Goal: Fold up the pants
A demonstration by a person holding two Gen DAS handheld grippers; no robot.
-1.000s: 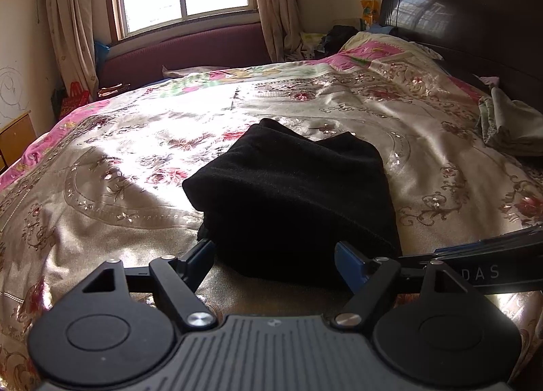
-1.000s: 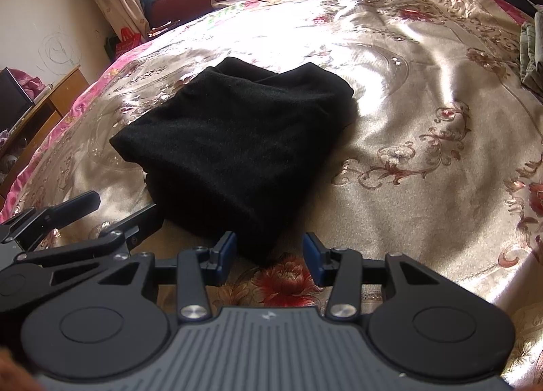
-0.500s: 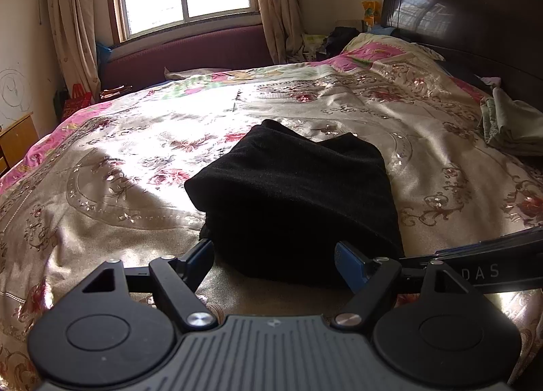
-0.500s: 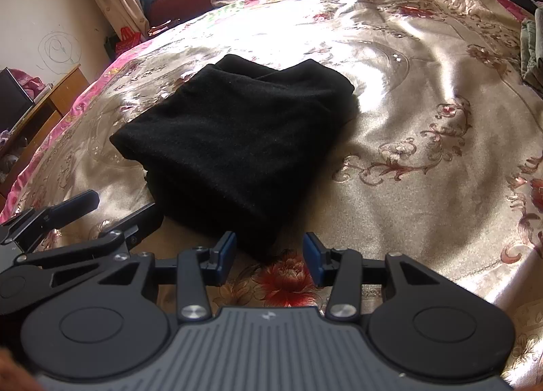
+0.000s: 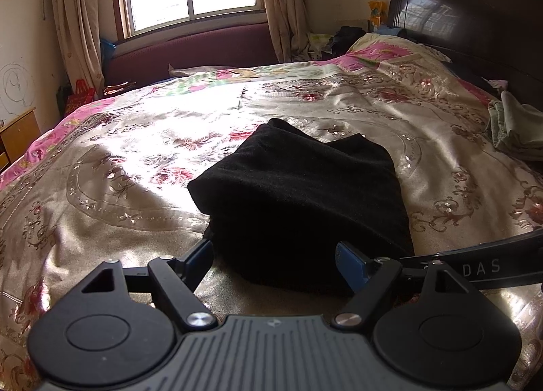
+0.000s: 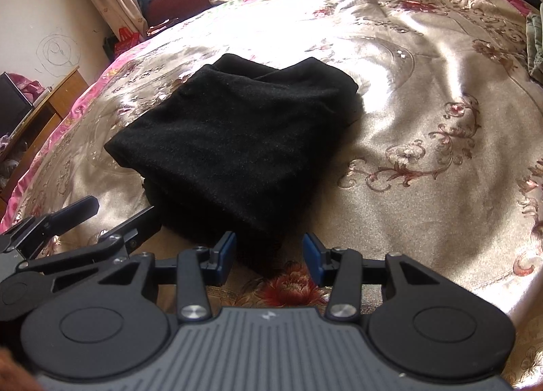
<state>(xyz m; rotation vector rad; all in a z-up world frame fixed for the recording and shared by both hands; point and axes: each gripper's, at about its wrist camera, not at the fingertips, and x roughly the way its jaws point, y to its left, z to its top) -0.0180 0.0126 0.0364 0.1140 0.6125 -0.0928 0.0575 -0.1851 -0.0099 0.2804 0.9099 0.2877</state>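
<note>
Black pants point(image 5: 298, 201) lay folded on the bed point(image 5: 118, 160); soft, thick, likely limp. Left gripper point(image 5: 275, 255) and right gripper point(image 6: 268, 253) gaped, empty. Best hold: near folded edge.

The folded pants point(image 5: 298, 201) are plain black with no pattern, lying on a bedspread point(image 5: 118, 167) of shiny beige-gold satin worked with red-and-pink flowers and scrolling vines, edged in bright pink toward the bed's left side. Each tool point(image 5: 275, 257) point(image 6: 268, 253) is black with blue pads point(image 6: 226, 252). The headboard point(image 5: 475, 28) is dark glossy brown, the curtains point(image 5: 79, 17) beige, the window seat point(image 5: 193, 51) maroon.
</note>
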